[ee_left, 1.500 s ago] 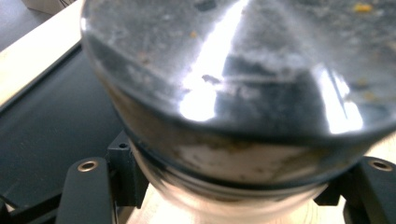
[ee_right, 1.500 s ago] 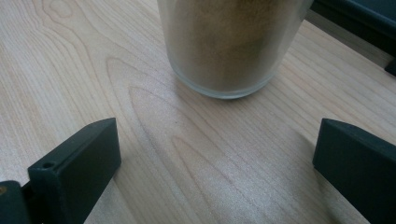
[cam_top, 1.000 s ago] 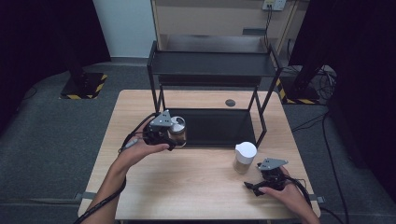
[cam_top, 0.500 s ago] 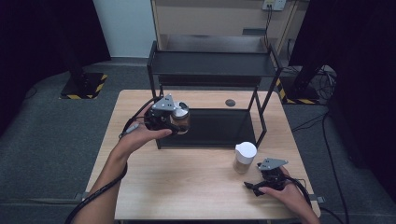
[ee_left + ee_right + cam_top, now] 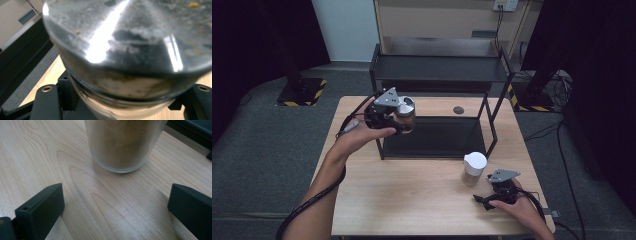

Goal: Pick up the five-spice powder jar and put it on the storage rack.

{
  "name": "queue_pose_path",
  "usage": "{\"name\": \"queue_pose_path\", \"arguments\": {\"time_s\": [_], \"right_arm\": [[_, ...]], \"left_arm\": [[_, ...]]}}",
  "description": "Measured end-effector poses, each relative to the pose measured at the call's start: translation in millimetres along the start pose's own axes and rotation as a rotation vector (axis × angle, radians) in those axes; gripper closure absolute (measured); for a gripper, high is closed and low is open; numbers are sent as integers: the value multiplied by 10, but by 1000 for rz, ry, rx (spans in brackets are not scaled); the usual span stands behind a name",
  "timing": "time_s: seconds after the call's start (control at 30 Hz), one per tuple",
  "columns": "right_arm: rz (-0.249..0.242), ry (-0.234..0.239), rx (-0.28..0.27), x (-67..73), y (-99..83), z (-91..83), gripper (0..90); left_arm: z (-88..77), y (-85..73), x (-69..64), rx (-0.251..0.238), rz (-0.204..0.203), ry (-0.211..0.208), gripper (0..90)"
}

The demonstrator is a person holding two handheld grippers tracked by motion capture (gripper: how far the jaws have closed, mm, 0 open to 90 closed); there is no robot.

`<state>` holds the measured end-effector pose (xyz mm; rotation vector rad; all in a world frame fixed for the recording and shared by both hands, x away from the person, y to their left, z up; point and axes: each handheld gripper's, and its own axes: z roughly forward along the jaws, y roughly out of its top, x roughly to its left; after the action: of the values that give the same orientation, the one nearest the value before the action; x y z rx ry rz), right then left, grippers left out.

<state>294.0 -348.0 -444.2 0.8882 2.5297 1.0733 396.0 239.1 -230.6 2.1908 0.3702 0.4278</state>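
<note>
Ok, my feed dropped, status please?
Left gripper shut on silver-lidded jar, raised beside black rack. Right gripper open, short of white-lidded jar. Nothing between them.

The left gripper [image 5: 398, 116] held a metal-lidded jar [image 5: 404, 113] above the black rack's [image 5: 437, 75] lower shelf, near the tabletop's [image 5: 412, 195] left edge. A white-lidded jar [image 5: 474, 168] stood beside the right gripper [image 5: 486, 199], near the right edge.

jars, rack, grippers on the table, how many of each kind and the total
jars: 2, one with a silver lid held in the left gripper, one with a white lid standing on the table
black rack: 1
grippers: 2, left and right gripper
small dark disc: 1
total: 6
</note>
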Motion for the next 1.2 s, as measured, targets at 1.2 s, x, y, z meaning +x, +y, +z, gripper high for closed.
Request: {"name": "queue_pose_path", "arguments": {"time_s": [1.2], "right_arm": [[0, 0, 2, -1, 3, -2, 15]], "left_arm": [[-380, 793, -37, -12, -50, 104, 299]]}}
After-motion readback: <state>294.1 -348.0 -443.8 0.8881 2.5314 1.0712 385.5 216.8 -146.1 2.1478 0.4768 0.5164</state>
